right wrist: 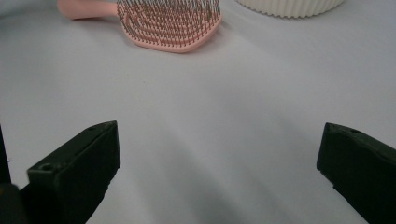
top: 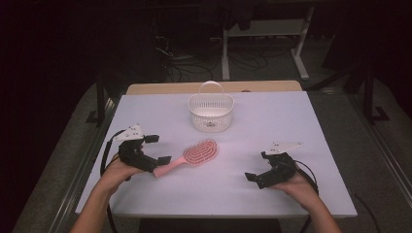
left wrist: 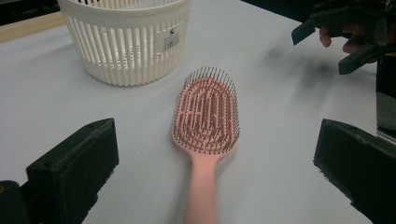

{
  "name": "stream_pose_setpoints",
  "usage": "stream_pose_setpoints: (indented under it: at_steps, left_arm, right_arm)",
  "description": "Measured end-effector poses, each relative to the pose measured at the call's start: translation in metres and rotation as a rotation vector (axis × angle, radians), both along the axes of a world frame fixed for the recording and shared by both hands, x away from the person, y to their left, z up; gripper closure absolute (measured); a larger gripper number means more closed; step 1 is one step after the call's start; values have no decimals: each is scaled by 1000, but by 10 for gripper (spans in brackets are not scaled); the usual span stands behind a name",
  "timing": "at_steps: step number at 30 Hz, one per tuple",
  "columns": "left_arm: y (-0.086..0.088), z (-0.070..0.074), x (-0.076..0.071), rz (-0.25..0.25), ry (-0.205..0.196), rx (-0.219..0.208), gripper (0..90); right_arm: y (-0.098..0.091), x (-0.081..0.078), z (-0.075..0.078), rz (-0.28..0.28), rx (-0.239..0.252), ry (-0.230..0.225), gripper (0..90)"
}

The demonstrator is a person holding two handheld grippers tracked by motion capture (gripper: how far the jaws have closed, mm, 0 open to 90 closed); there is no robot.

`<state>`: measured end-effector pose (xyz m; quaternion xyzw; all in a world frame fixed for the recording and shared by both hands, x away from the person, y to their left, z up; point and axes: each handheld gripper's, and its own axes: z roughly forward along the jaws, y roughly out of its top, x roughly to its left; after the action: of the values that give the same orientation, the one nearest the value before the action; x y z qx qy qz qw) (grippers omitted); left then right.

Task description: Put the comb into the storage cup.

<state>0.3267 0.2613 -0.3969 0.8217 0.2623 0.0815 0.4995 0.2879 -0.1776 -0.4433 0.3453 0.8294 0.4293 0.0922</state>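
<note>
A pink hairbrush lies bristles up on the white table, its handle pointing to the near left. My left gripper stands open at the handle end. In the left gripper view the brush runs straight ahead, and its handle lies between the wide-apart jaws of the left gripper without touching them. My right gripper is open at the near right, with nothing in it and well apart from the brush. In the right gripper view the right gripper frames bare table, with the brush far ahead.
A white slotted basket with a handle stands at the back middle of the table, just beyond the brush head. The basket looks empty. My right gripper shows far off in the left gripper view. Dark floor, cables and desk legs lie behind.
</note>
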Motion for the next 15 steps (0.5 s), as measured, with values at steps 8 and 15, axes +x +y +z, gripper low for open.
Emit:
stream_pose_setpoints:
  at_steps: [8, 15]
  left_arm:
    - [-7, 6, 6, -9, -11, 16, 0]
    - [-10, 10, 13, -4, -9, 14, 0]
  right_arm:
    - [-1, 1, 0, -3, 3, 0, 0]
    - [-1, 0, 0, -2, 4, 0, 0]
